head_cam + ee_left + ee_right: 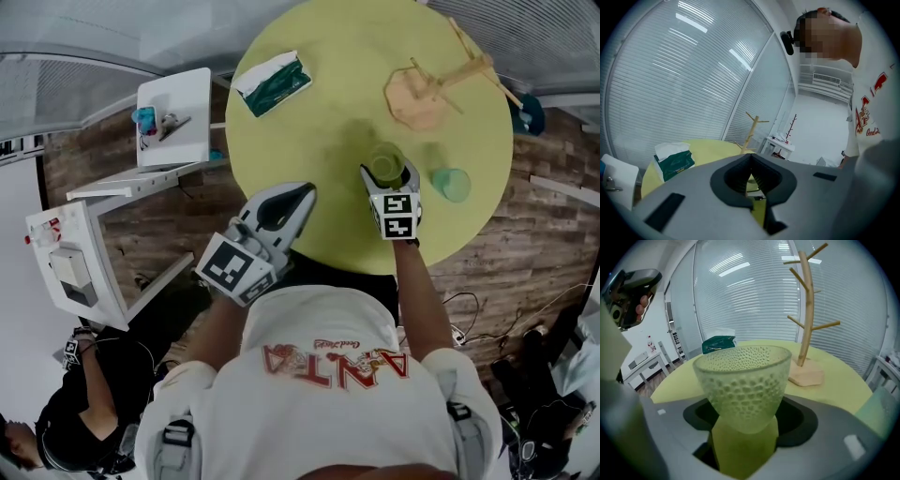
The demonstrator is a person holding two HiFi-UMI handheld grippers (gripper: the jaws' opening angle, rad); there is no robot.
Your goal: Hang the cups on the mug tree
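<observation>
While two cups stand on the round table (319, 141), only one mug tree (427, 92) and one tissue pack (272, 82) share it with them. The green dimpled cup (384, 162) sits upright toward the near edge, between the parted jaws of the right hand-held gripper (386, 171), with dark gaps showing on both sides of it. The teal cup (453, 185) stands just beside it toward the right edge; the right gripper view shows it only as a blur at the rim. The left hand-held gripper (305, 192) hangs over the near edge, its jaws closed on nothing. No handle can be made out on either cup. The tree stands near the far right edge, the pack near the far left, and bare table lies between the green cup and the tree's base.
</observation>
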